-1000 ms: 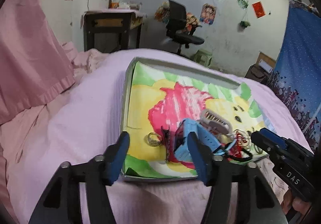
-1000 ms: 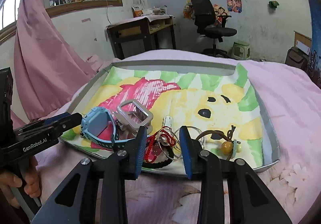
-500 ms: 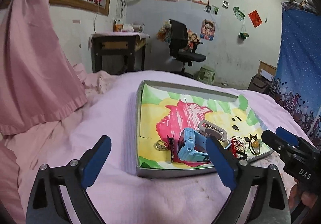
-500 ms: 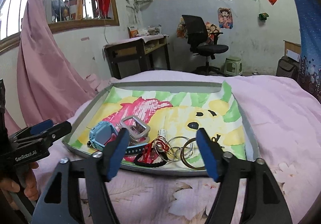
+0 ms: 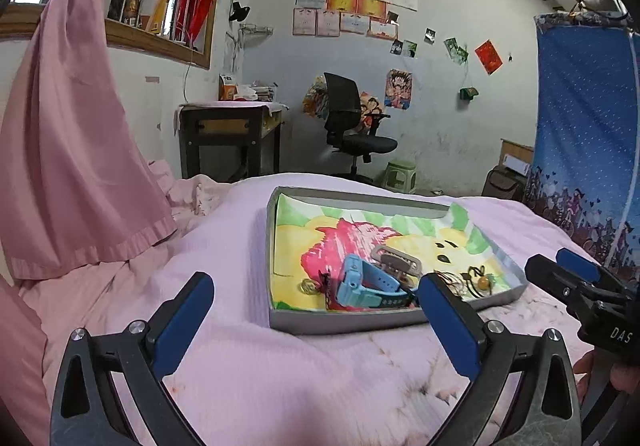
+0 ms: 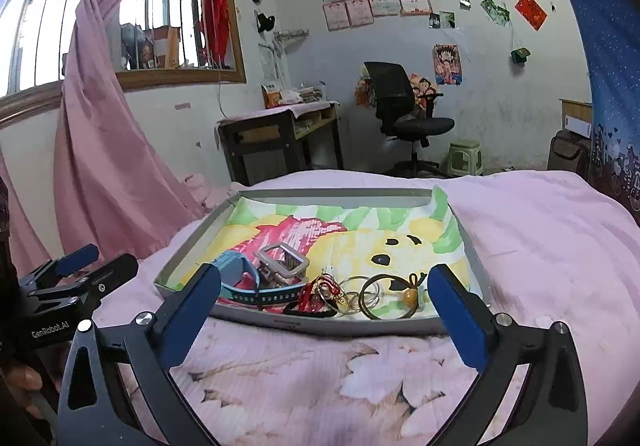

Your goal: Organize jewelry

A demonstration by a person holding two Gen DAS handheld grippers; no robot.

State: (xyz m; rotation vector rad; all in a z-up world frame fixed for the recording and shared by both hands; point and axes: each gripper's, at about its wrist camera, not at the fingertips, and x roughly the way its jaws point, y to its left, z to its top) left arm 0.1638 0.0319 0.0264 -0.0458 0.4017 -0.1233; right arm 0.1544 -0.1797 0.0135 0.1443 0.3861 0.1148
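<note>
A grey tray lined with a colourful drawing lies on the pink bed. Near its front edge sit a blue watch, a silver square frame, a red cord bracelet, thin metal bangles and an amber bead pendant. My left gripper hovers short of the tray's front left, its jaws opening wide with nothing between them. My right gripper hovers before the tray's front edge, its jaws also opening and holding nothing.
A pink curtain hangs at the left beside the bed. Beyond the bed stand a dark desk, a black office chair and a green stool. A blue curtain hangs at the right.
Both grippers have drawn back from the tray and lifted a little, and their jaws have spread from fairly narrow to wide. The jewelry stays in the tray.
</note>
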